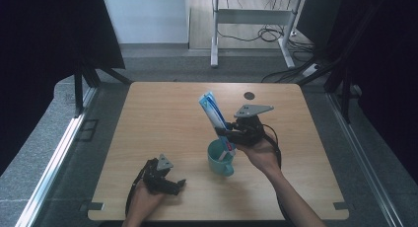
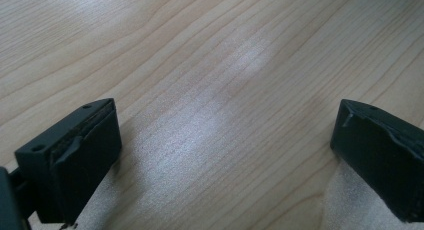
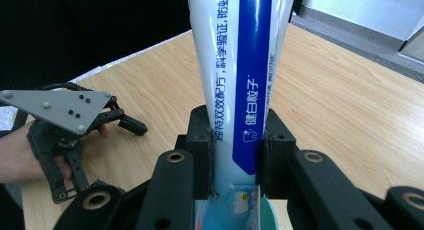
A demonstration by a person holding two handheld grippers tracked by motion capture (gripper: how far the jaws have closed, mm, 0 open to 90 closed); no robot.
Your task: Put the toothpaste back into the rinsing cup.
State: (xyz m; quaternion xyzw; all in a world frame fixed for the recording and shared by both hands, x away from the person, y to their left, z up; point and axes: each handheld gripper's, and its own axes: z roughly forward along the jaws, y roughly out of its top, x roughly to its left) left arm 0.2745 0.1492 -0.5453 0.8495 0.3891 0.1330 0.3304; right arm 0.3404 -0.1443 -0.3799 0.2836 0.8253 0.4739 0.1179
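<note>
A white and blue toothpaste tube [image 1: 213, 112] stands tilted with its lower end in a teal mug [image 1: 220, 158] at the table's middle. My right gripper [image 1: 227, 133] is shut on the tube's lower part, just above the mug. In the right gripper view the tube [image 3: 239, 65] rises between the two black pads, which press on both sides of it, and the mug's rim [image 3: 270, 210] shows below. My left gripper [image 1: 176, 185] rests near the table's front edge, left of the mug. Its jaws stand wide apart over bare wood in the left gripper view [image 2: 225, 155], with nothing between them.
The wooden table [image 1: 162, 113] has a small dark round mark [image 1: 249, 94] near its far edge. Black curtains hang at both sides. A white desk frame [image 1: 251, 24] and cables stand on the floor beyond the table.
</note>
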